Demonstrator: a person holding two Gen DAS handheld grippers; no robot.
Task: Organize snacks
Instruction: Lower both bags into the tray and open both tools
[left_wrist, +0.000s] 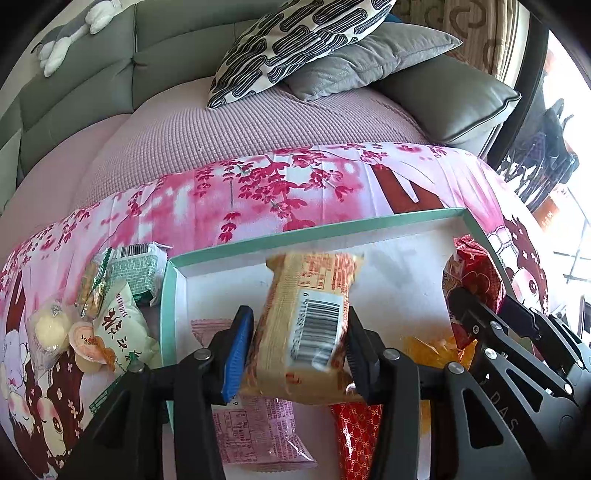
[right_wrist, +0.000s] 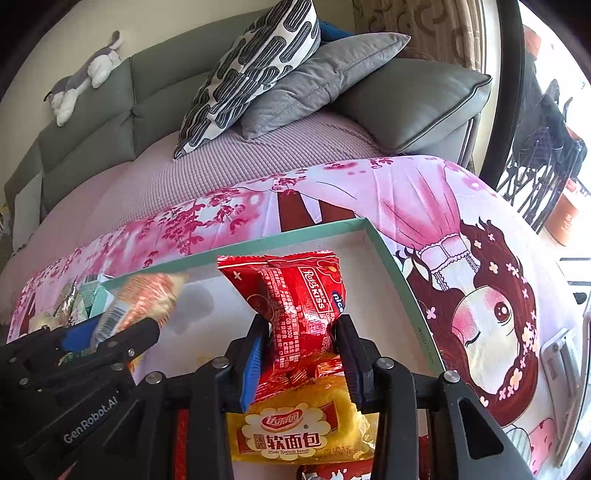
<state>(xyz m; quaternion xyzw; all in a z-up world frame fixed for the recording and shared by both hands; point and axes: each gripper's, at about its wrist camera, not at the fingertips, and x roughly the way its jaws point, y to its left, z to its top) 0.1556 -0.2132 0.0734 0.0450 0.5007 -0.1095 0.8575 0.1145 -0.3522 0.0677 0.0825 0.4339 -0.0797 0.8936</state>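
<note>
Both packets hang over the teal-rimmed box (left_wrist: 314, 230). The left gripper (left_wrist: 295, 332) sits slack around the orange snack pack (left_wrist: 306, 317), while the right gripper (right_wrist: 301, 339) pinches the red pack (right_wrist: 295, 306). Best to lower each near the bare white floor before letting go.

Glossy crinkled plastic red snack packet (right_wrist: 299, 314), printed smooth cloth table cover (right_wrist: 424, 206), waffle-textured sofa throw (left_wrist: 229, 140)
</note>
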